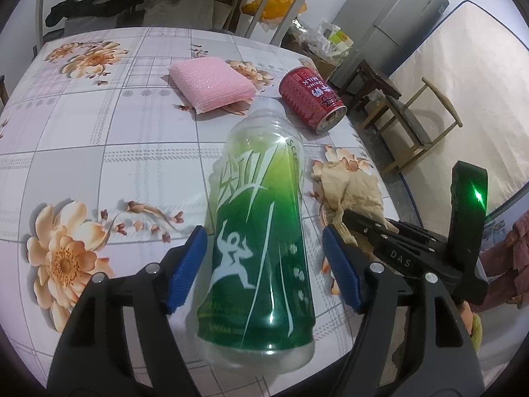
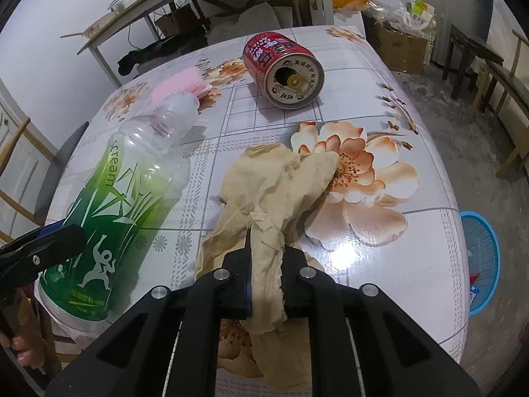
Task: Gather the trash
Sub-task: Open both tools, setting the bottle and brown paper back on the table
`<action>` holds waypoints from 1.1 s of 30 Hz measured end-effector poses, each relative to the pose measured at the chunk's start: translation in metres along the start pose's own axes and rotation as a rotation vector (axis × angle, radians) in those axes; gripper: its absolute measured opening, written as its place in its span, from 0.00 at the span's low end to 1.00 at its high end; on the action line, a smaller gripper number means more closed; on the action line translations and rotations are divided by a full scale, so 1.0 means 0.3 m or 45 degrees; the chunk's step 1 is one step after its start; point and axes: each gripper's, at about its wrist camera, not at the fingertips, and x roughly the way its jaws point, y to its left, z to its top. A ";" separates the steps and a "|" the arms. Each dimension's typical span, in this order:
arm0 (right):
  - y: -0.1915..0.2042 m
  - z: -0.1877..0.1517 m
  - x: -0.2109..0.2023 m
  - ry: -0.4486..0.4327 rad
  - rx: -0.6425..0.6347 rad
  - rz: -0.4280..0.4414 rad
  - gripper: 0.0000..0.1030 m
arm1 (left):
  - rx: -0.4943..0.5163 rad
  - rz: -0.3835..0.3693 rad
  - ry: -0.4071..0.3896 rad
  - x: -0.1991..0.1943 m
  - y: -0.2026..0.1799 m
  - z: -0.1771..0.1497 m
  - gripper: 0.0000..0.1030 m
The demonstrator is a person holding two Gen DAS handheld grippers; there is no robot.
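Left gripper [image 1: 264, 264]: jaws stand wide, with the green plastic bottle [image 1: 261, 231] lying on its side between the blue pads [image 1: 186, 264]. A gap shows between the right-hand pad and the bottle wall; on the left-hand side the pad sits just beside the label, and contact cannot be confirmed. The bottle is uncapped, its clear neck pointing away from the fingers, its base nearest the camera.

Right gripper [image 2: 266, 278]: jaws drawn narrow and clamped on a crumpled tan paper napkin [image 2: 274, 192]. The napkin passes between the fingers, with a bunched mass spread on the table ahead of the fingertips and a strip trailing back beneath the gripper body.

Other items on the floral tablecloth [image 1: 82, 152]: a red drink can [image 2: 284, 69] lies on its side well beyond the right fingers, opened top facing the camera. A pink sponge [image 1: 211, 84] rests beyond the bottle's neck, ahead of the left fingers and apart from the can.

From the right wrist view, the bottle lies to the left of the right fingers, with a finger of the left gripper beside its lower label. A blue basket [image 2: 479, 258] stands on the floor past the table edge, to the right of the right fingers. Part of a hand [image 2: 24, 344] shows at the lower left edge
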 end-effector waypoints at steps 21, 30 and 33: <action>-0.072 -0.008 0.001 0.045 0.155 0.184 0.08 | 0.071 -0.021 -0.158 -0.122 -0.052 -0.042 0.66; -0.144 -0.009 -0.019 0.149 0.277 0.430 0.59 | 0.246 -0.132 -0.177 -0.165 -0.213 -0.138 0.65; -0.192 -0.006 -0.006 0.201 0.363 0.554 0.64 | 0.310 -0.161 -0.169 -0.149 -0.270 -0.166 0.65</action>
